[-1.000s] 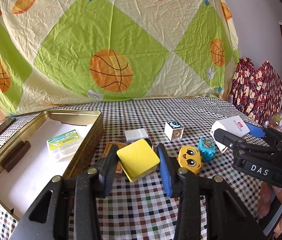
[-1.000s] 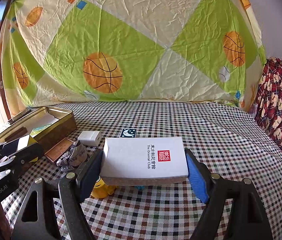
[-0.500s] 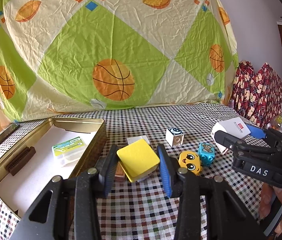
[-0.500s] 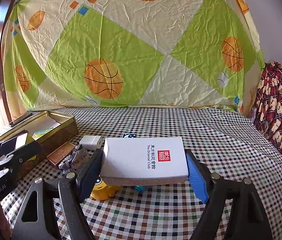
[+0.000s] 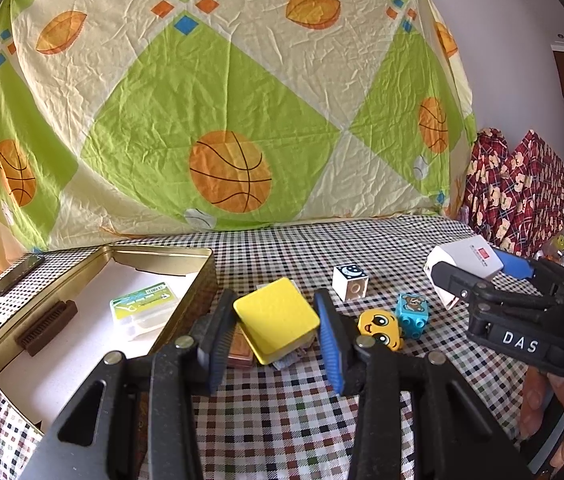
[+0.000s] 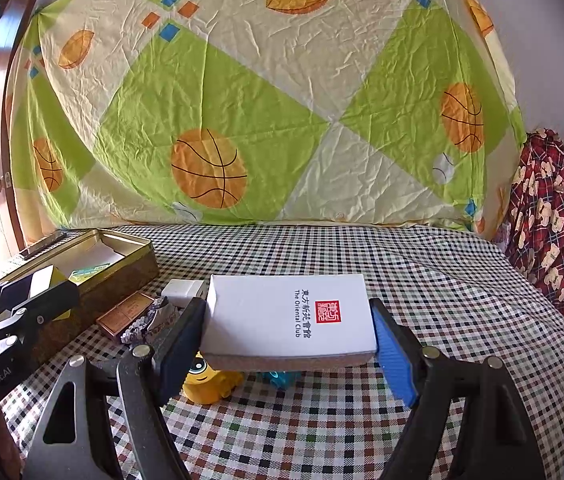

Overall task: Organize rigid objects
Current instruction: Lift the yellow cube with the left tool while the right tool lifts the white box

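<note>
My left gripper [image 5: 276,334] is shut on a flat yellow square box [image 5: 276,314] and holds it above the checked tablecloth, just right of the gold tin [image 5: 186,254]. My right gripper [image 6: 287,350] is shut on a white box with a red seal [image 6: 289,316] and holds it level above the table; it also shows at the right of the left wrist view [image 5: 467,258]. The tin holds a green-labelled clear case [image 5: 144,306] and a brown comb-like bar [image 5: 46,326]. The left gripper shows at the left of the right wrist view [image 6: 34,300].
On the cloth lie a yellow face block [image 5: 379,328], a blue bear cube [image 5: 411,314], a white moon cube [image 5: 349,282], a white charger [image 6: 182,292], a copper flat box [image 6: 126,314] and a beaded item [image 6: 146,320]. A dark phone-like slab [image 5: 18,274] lies behind the tin. A basketball-print sheet hangs behind.
Both grippers have risen a little with their boxes still held, and the left one has tilted up. The things on the table have not moved.
</note>
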